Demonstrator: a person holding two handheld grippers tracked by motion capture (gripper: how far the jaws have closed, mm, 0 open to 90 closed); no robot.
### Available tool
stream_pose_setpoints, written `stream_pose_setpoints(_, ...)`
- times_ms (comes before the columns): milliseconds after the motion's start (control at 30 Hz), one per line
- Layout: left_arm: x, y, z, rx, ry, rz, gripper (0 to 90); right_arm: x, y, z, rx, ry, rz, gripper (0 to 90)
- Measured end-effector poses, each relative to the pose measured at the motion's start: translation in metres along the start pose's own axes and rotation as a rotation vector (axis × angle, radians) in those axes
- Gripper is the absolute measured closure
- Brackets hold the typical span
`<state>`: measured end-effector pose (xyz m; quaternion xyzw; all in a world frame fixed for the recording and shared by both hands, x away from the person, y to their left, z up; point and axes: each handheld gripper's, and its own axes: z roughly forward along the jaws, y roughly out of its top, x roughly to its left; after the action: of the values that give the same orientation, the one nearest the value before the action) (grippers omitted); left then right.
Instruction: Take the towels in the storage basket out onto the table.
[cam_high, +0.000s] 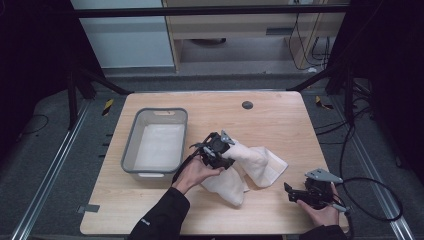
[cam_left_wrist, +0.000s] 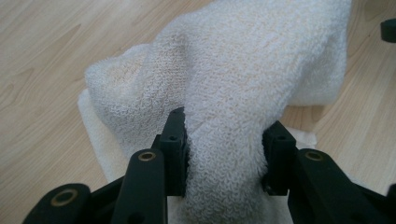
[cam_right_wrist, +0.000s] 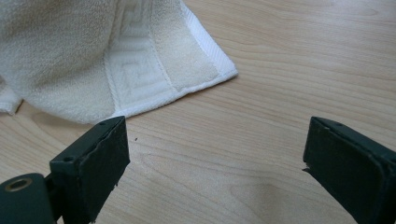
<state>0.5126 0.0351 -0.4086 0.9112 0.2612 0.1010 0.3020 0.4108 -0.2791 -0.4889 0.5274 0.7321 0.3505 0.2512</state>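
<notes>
A white terry towel lies crumpled at the middle of the wooden table. My left gripper is shut on a raised fold of the towel, which bulges between its two black jaws. My right gripper is open near the table's front right, low over bare wood. In the right gripper view a hemmed corner of the towel lies just beyond the spread jaws of that gripper, apart from them.
A grey plastic bin with a white cloth flat on its floor stands left of the towel. A small black disc sits near the table's far edge. Cables trail off the right side.
</notes>
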Motion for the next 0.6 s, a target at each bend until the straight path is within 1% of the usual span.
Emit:
stream_pose_setpoints(167, 0.0005, -0.0054, 0.0072, 0.013, -0.002, -0.003, 59.4, 0.0002, -0.0001, 0.0001, 0.000, 0.000, -0.002, 6.9)
stream_pose_setpoints(367, -0.0020, -0.0070, 0.0111, 0.017, 0.012, 0.014, 57.2, 0.0003, -0.0002, 0.0002, 0.002, 0.002, -0.003, 6.9)
stream_pose_setpoints(500, -0.0022, -0.0073, 0.0113, 0.013, 0.012, 0.013, 53.5, 0.0007, -0.0001, -0.0001, 0.006, 0.005, 0.002, 6.8)
stream_pose_setpoints(600, -0.0024, -0.0074, 0.0099, 0.010, 0.011, 0.011, 48.1, 0.0007, -0.0001, -0.0001, 0.006, 0.005, 0.003, 6.8)
